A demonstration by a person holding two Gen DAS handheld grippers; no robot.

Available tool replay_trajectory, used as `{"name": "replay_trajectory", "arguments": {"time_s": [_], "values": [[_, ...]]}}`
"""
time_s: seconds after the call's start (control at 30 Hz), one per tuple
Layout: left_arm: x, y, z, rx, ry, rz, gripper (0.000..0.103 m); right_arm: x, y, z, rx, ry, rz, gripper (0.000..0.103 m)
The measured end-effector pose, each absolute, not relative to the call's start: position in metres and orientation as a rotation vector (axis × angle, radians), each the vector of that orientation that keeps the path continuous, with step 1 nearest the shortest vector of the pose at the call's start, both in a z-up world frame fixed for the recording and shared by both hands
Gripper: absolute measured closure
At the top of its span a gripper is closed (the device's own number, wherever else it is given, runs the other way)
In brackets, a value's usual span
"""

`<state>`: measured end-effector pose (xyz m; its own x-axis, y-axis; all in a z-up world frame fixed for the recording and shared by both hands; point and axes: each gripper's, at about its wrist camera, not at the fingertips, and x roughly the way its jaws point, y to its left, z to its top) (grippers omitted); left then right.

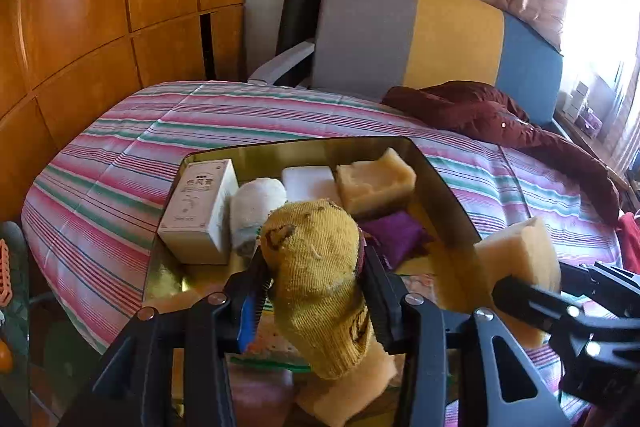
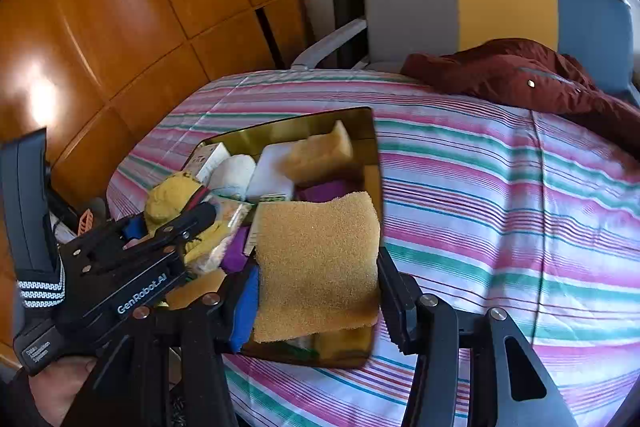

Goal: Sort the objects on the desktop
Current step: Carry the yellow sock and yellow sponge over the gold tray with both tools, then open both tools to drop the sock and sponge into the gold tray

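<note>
In the left wrist view, your left gripper (image 1: 316, 291) is pinching a mustard-yellow sock (image 1: 320, 267) at lower centre, over the near end of the gold tin (image 1: 440, 179) sitting on the striped bed (image 1: 120, 167). At lower left of the right wrist view, your hand (image 2: 60, 383) is showing. At its centre your right gripper (image 2: 316, 291) is clamping a tan sponge (image 2: 316, 259) above the tin's near right corner.
</note>
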<state>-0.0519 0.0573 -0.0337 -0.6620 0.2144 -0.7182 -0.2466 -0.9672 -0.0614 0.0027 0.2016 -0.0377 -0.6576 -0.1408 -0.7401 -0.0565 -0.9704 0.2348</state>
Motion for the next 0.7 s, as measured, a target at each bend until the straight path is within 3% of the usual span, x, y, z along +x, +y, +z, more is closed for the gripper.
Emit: {"name": "replay_trajectory", "arguments": {"time_s": [0.3, 0.5, 0.7], "values": [[-0.061, 0.051, -0.034, -1.150, 0.049, 2.674, 0.051, -0.018, 0.190, -0.044, 1.299, -0.358, -2.778, 0.050], [-0.064, 0.048, -0.028, -1.138, 0.071, 2.721, 0.039, -0.036, 0.182, -0.051, 1.312, -0.324, -2.784, 0.047], [-0.067, 0.038, -0.023, -1.151, 0.065, 2.767, 0.030, -0.041, 0.185, -0.055, 1.308, -0.341, -2.787, 0.032]]}}
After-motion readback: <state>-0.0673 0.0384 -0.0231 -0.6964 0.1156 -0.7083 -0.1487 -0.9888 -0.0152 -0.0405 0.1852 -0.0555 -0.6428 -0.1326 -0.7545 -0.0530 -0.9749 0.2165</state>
